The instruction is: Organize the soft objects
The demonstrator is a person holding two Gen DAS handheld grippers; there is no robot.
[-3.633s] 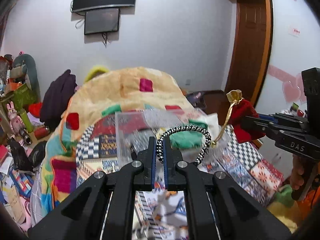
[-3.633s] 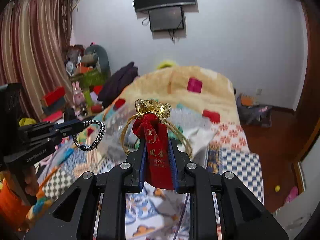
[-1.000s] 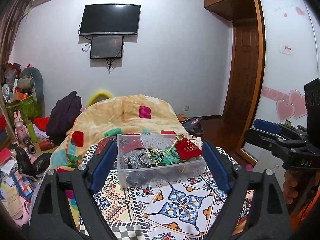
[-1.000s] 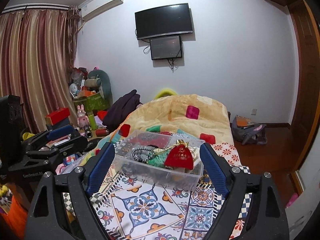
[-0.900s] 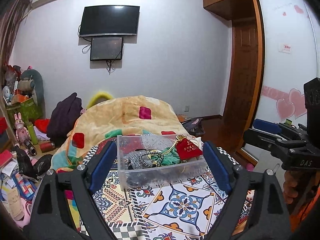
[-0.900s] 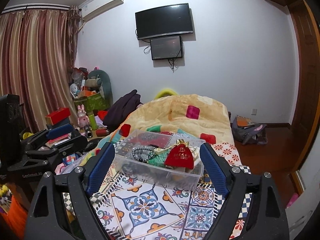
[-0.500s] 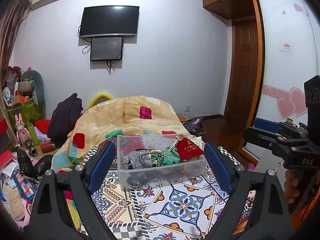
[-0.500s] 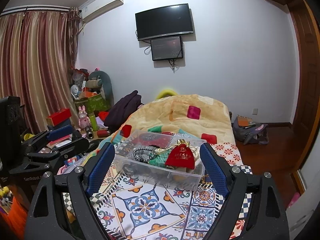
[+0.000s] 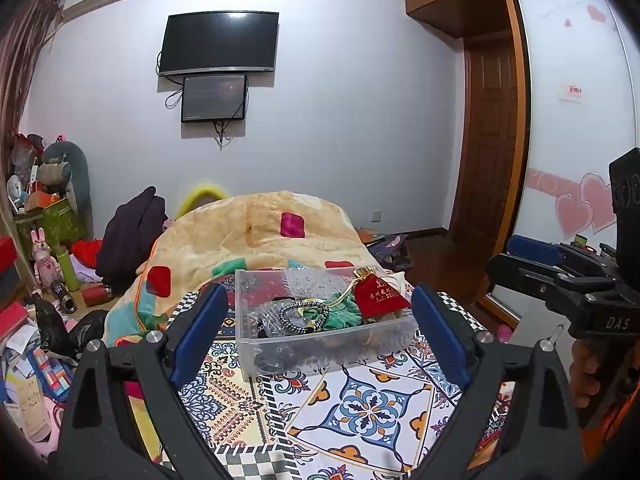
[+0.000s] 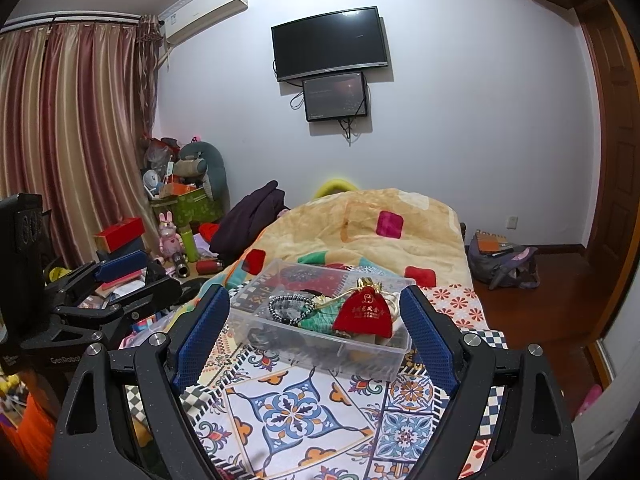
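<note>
both claws gape wide, empty, clear bin [image 9: 320, 344] lying ahead between their fingers.

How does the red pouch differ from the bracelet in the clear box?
The pouch is a red cloth bag with gold lettering and a gold drawstring; the bracelet is an open ring of black and white beads. The pouch looks bigger than the bracelet. The pouch leans at the right end of the box; the bracelet lies nearer the middle, to its left. Both rest on top of other things in the box, and no claw holds them.
</note>
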